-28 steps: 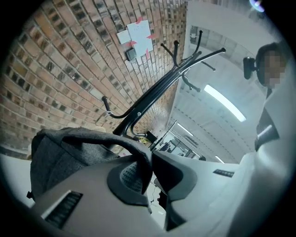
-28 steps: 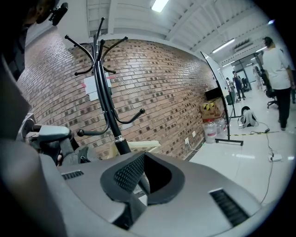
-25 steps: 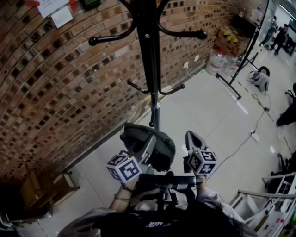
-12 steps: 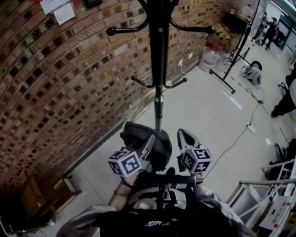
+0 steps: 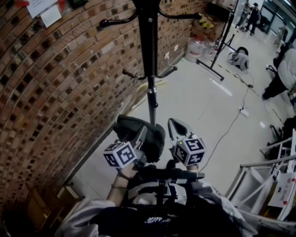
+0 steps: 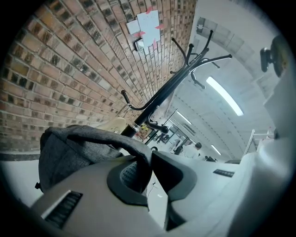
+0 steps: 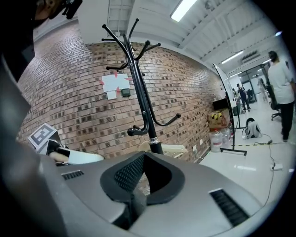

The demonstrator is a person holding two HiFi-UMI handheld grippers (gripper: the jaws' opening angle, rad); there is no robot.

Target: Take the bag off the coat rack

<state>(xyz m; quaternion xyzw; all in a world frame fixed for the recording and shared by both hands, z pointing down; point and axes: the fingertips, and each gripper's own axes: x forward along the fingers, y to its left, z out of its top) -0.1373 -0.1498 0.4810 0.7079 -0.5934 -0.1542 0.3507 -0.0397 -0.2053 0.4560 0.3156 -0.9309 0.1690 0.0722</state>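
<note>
Left gripper clamps the strap of grey bag, held off coat rack hooks; right gripper closed, empty.

1. A red-brown brick wall, flecked with darker bricks, fills the left of the head view.
2. White paper sheets with red tabs are pinned high on it.
3. A pale glossy tiled floor meets the wall's foot.
4. A thin white cable trails across the floor to a white power strip.
5. Large clear plastic water bottles stand by the wall, near a cardboard box with yellow-and-black tape.
6. A tall black metal stand rises close to them.
7. A low brown wooden stool sits in shadow at the wall's base.
8. Long white ceiling strip lights are lit.
9. Distant people stand far down the room.
</note>
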